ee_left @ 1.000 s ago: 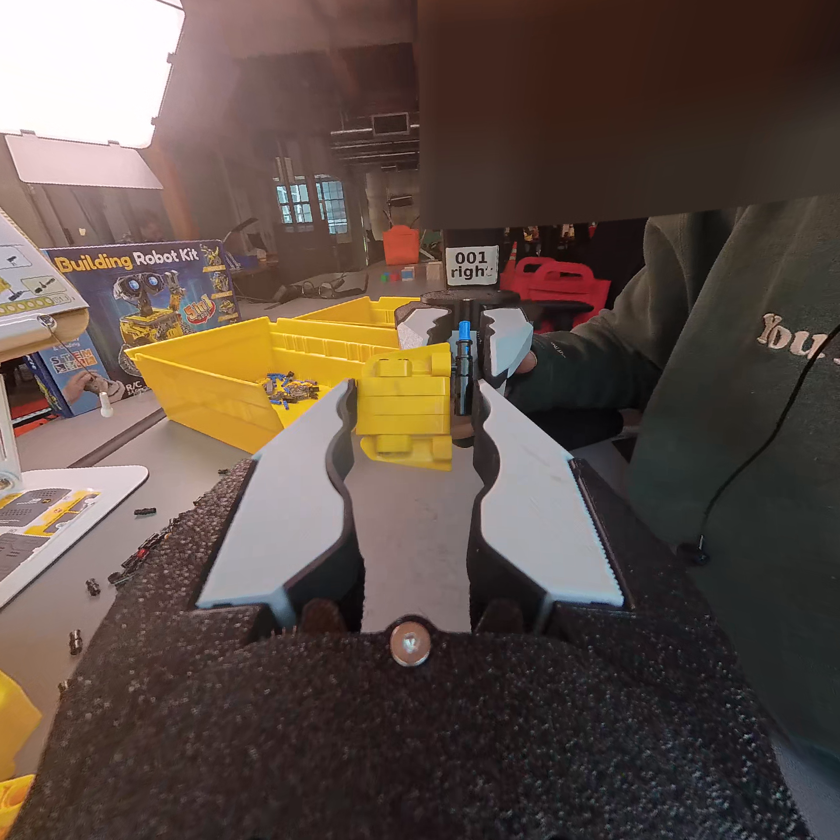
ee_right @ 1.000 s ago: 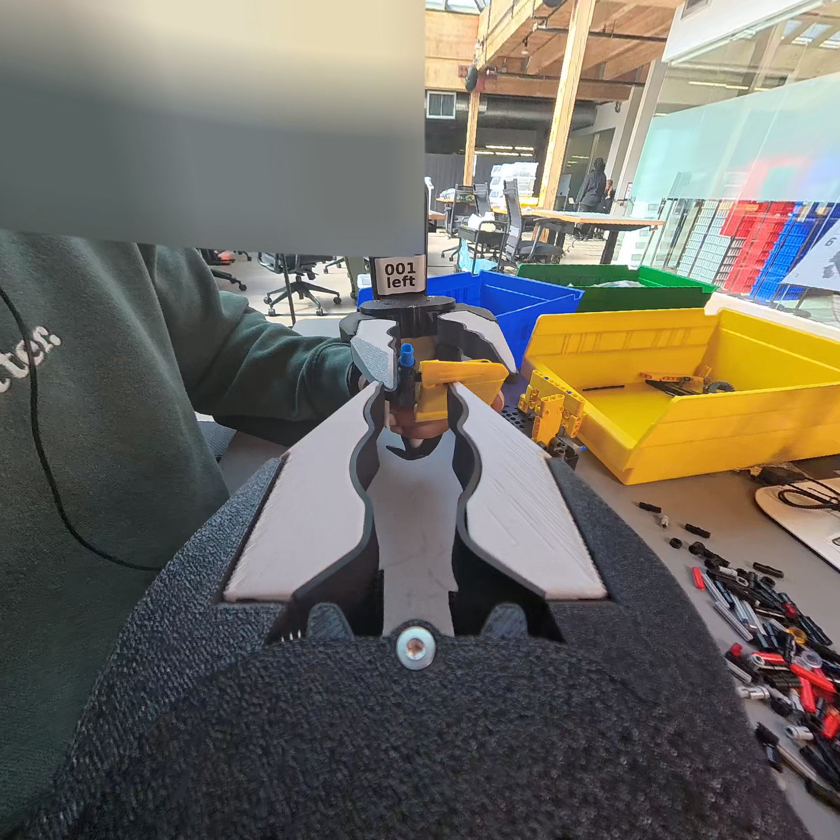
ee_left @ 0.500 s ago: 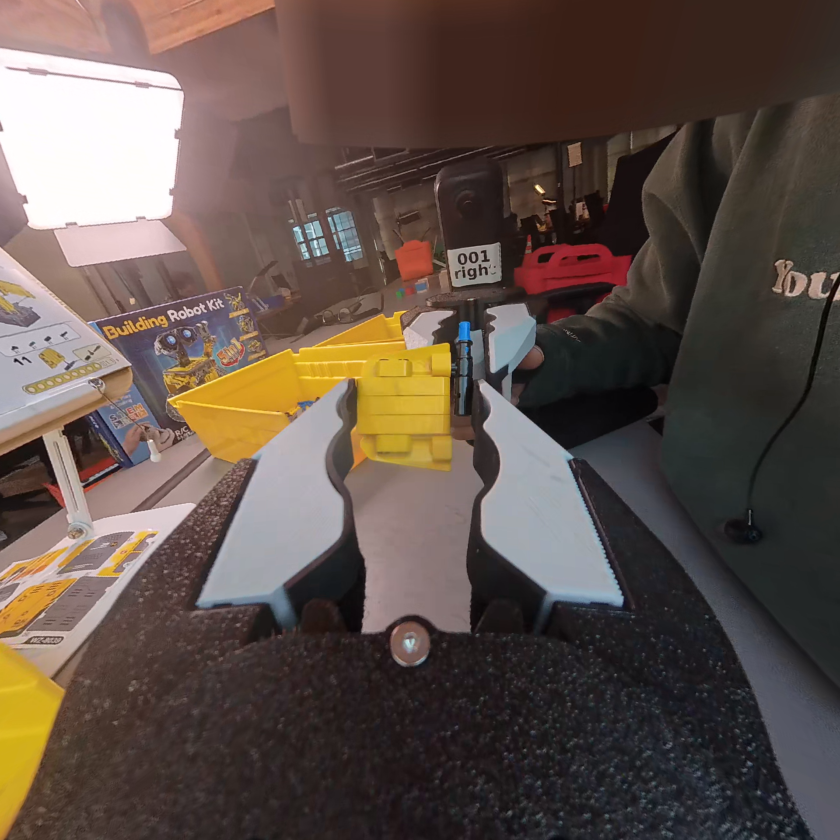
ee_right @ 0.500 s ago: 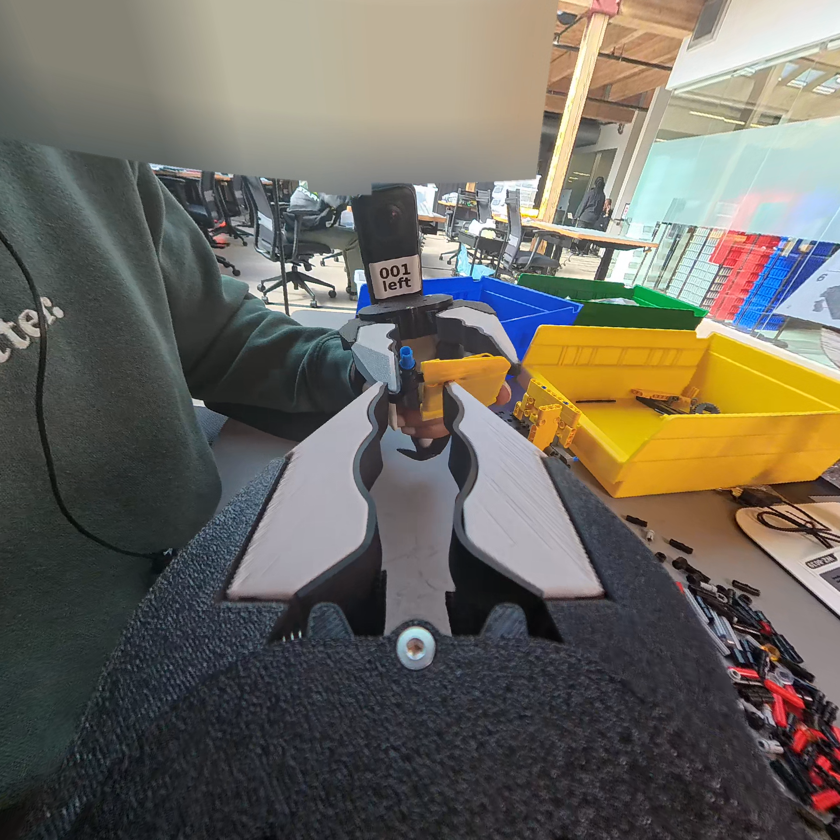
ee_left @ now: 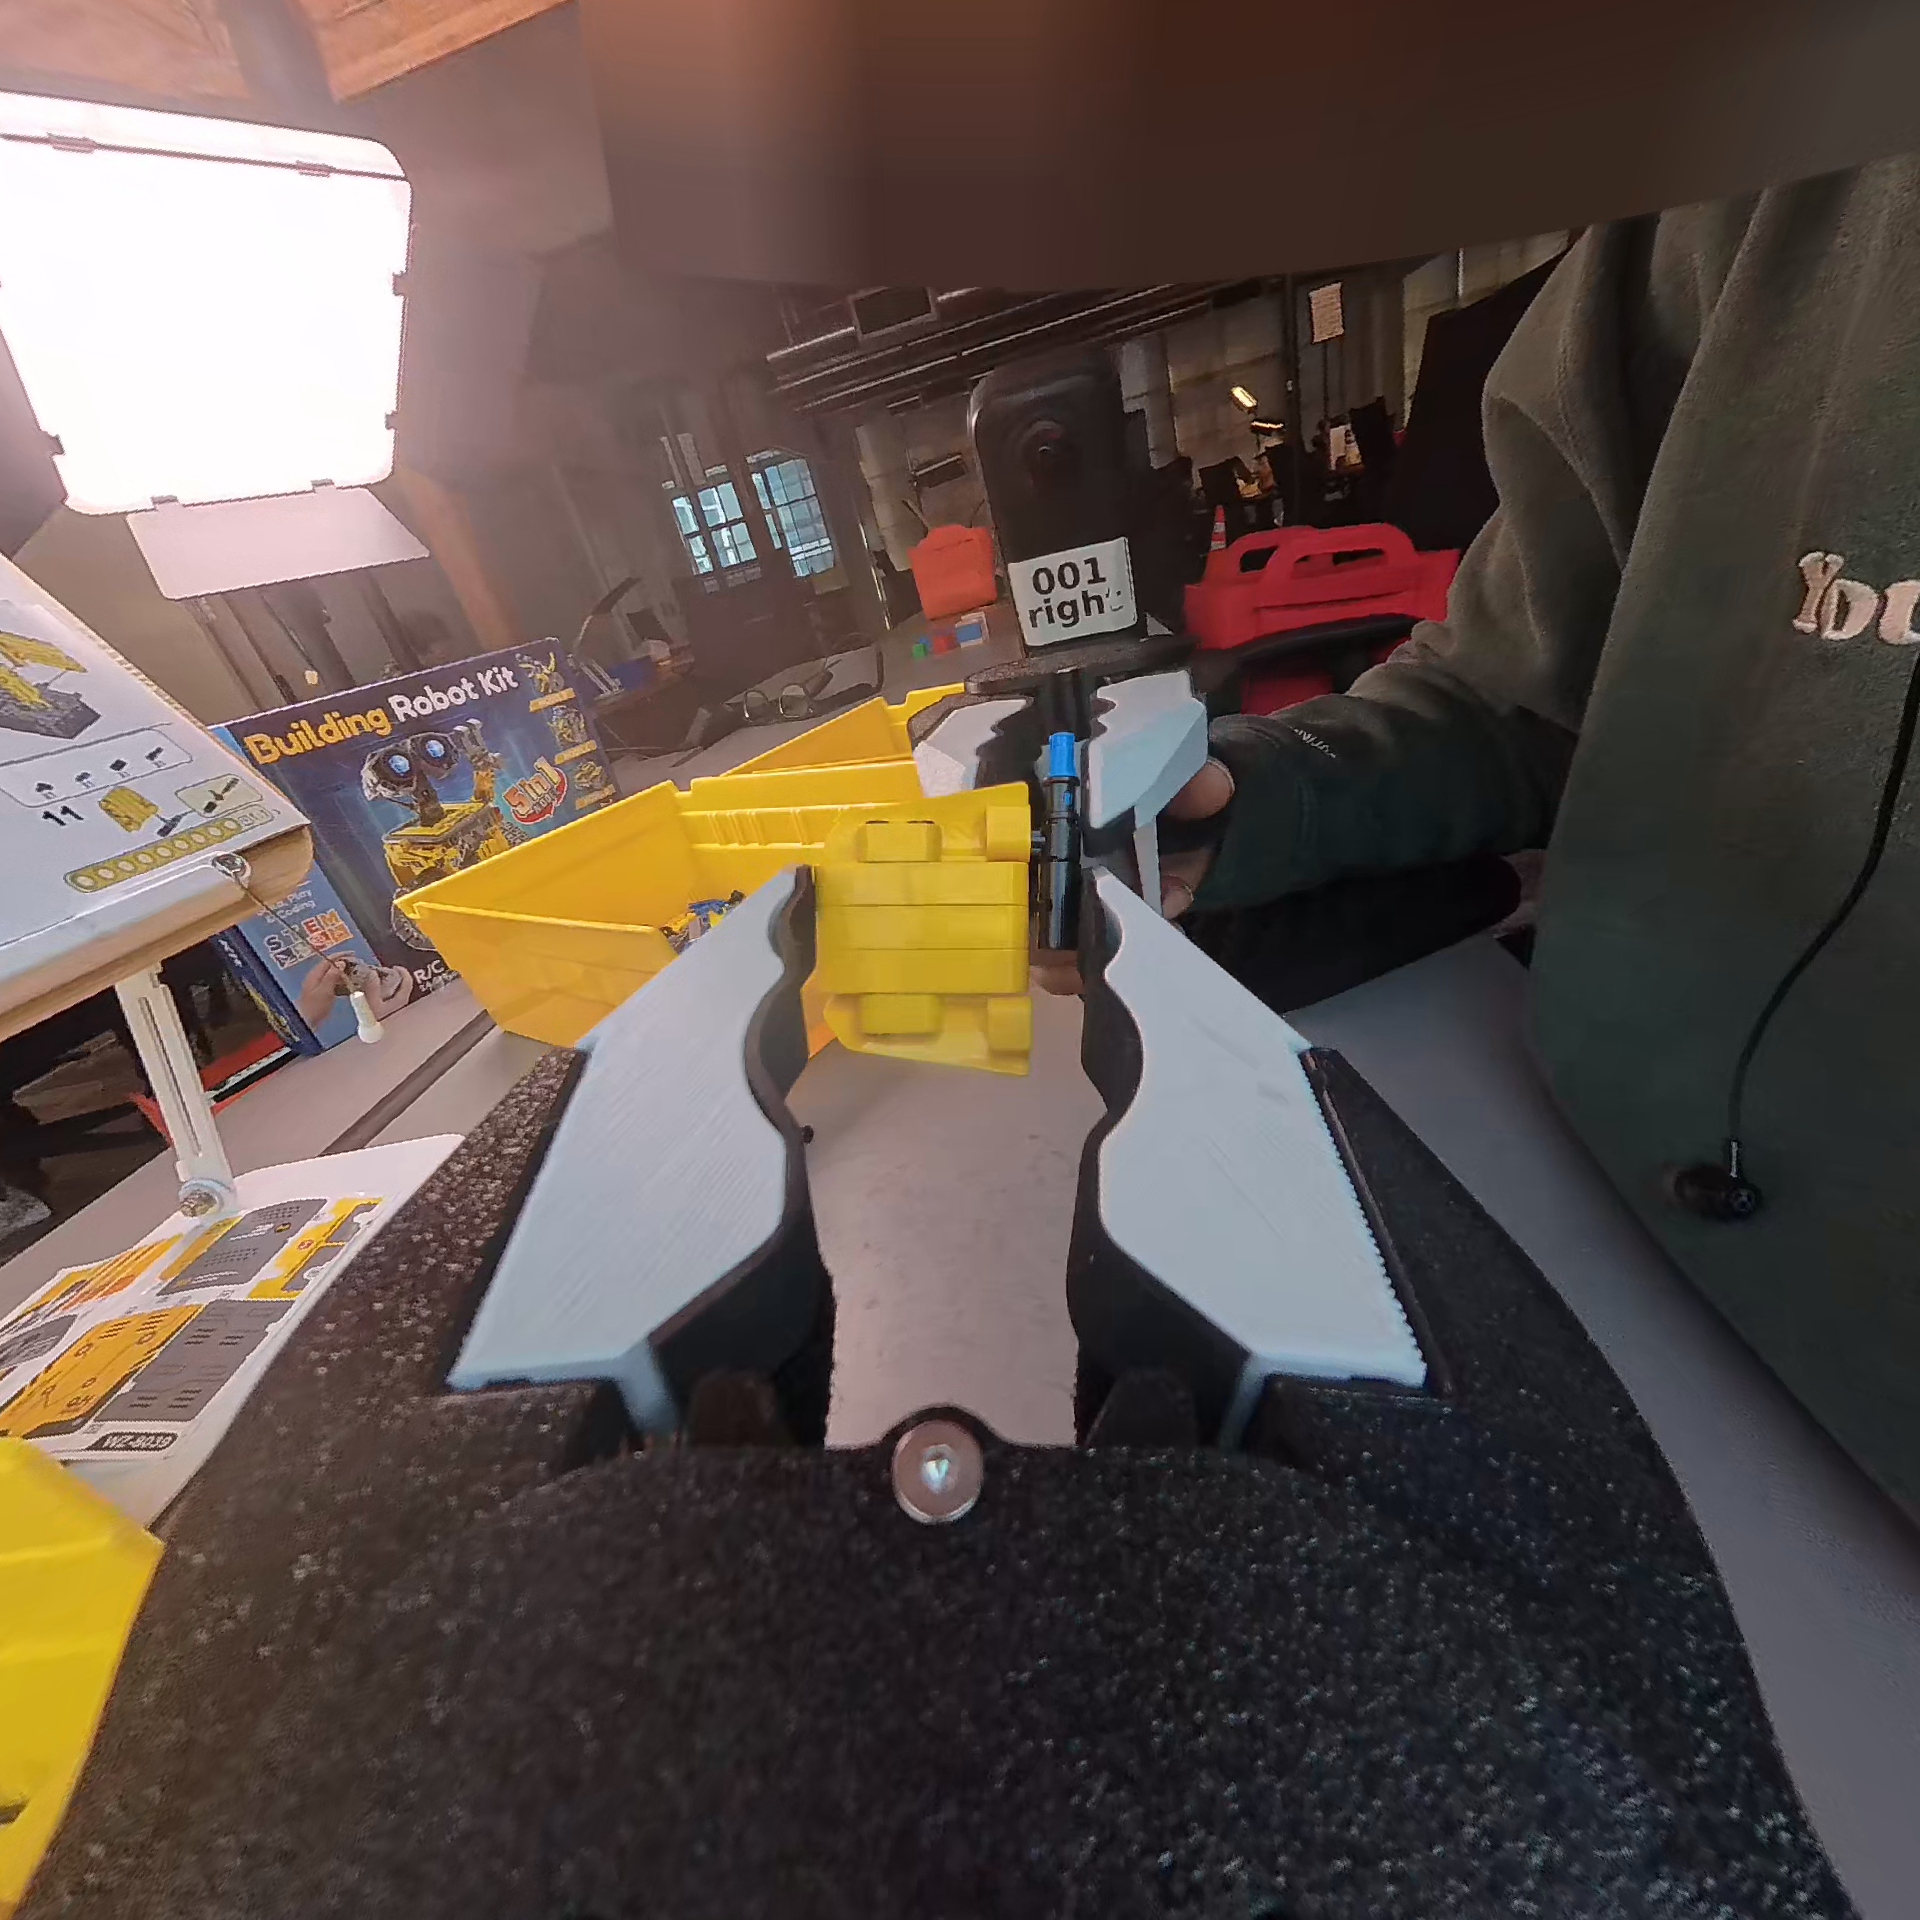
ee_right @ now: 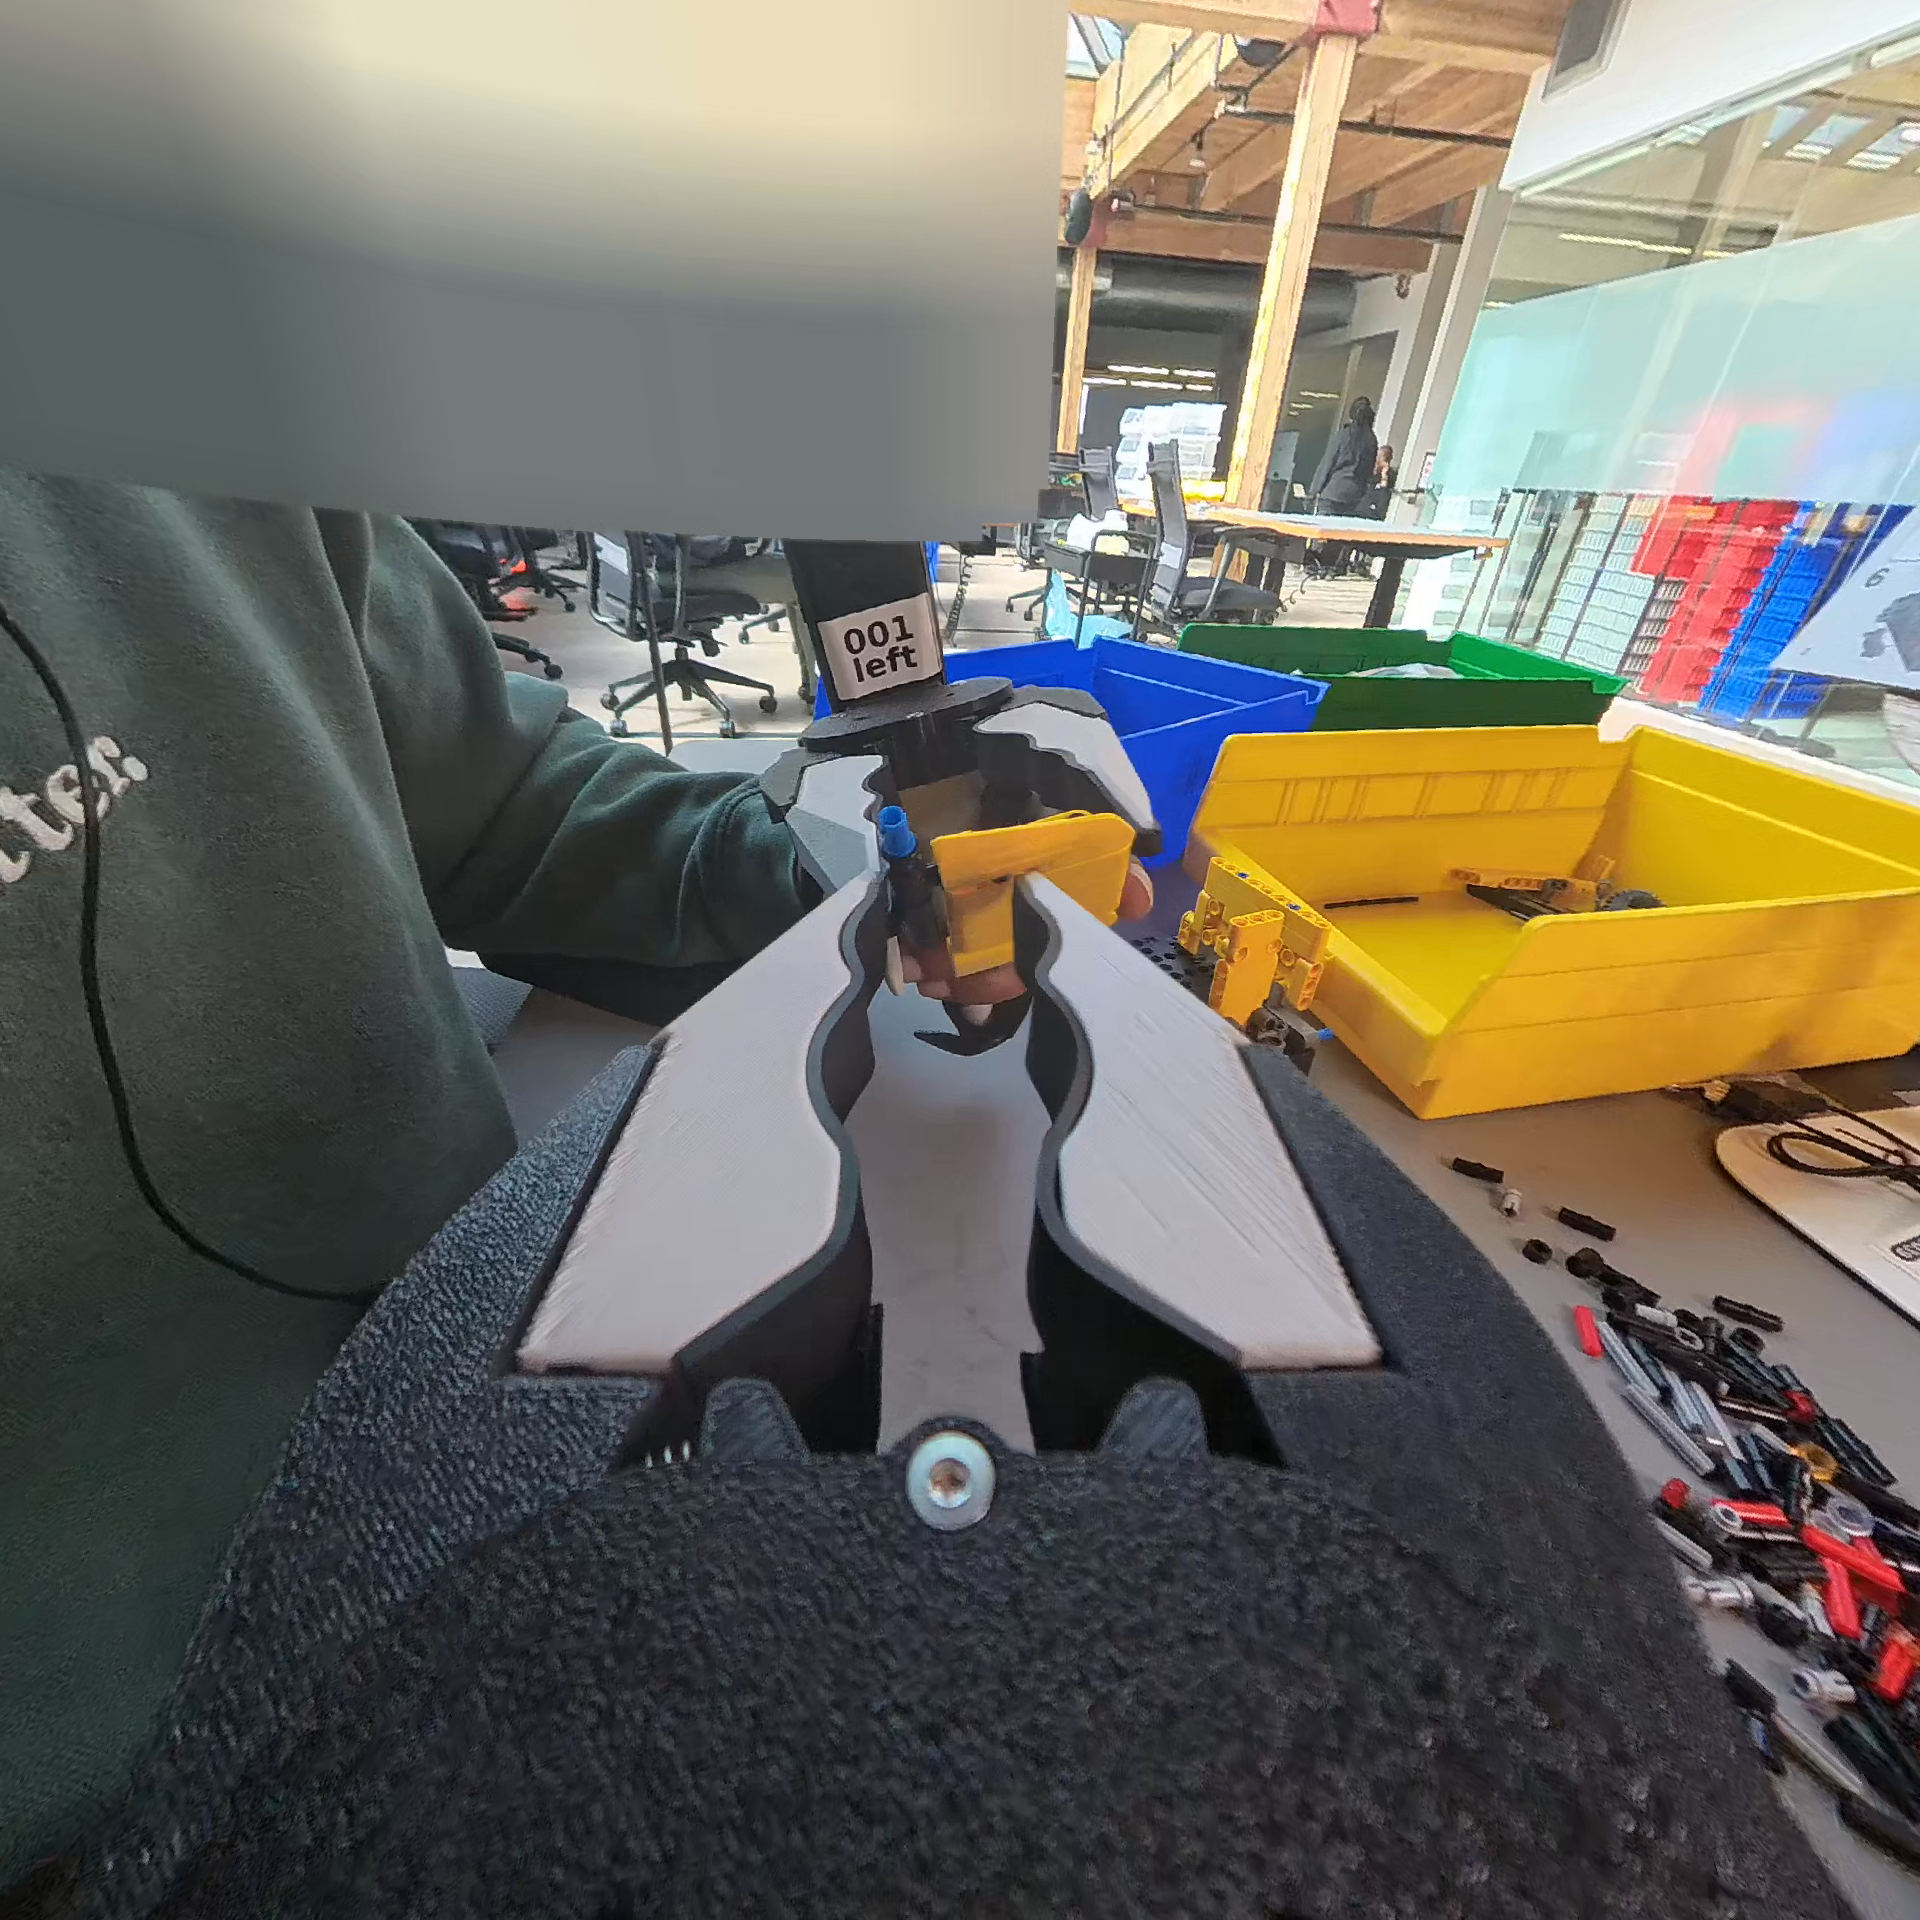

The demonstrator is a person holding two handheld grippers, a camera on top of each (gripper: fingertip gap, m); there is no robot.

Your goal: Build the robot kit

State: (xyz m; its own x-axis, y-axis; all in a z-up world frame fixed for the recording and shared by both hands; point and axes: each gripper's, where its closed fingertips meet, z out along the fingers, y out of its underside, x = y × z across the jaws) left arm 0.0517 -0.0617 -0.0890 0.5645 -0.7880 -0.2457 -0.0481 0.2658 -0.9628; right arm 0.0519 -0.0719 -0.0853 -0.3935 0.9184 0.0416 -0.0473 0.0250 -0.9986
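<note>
Yellow block [ee_left: 925, 935]: pinched in left gripper [ee_left: 940, 925]
Right gripper [ee_right: 951, 914]: clamped on black pin [ee_right: 912, 894]
Table [ee_right: 1455, 1153]: grey, littered with small parts [ee_right: 1766, 1455]
Room: open workshop, yellow bin [ee_right: 1558, 894]

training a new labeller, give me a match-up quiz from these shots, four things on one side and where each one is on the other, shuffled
Things:
1. yellow block assembly
2. black pin with blue tip
3. blue bin
4. pile of red and black small parts

Places:
A. loose on the table at the right of the right wrist view
B. between the left gripper fingers
C. behind the yellow bin
D. between the right gripper fingers

Pairs: 1-B, 2-D, 3-C, 4-A
</note>
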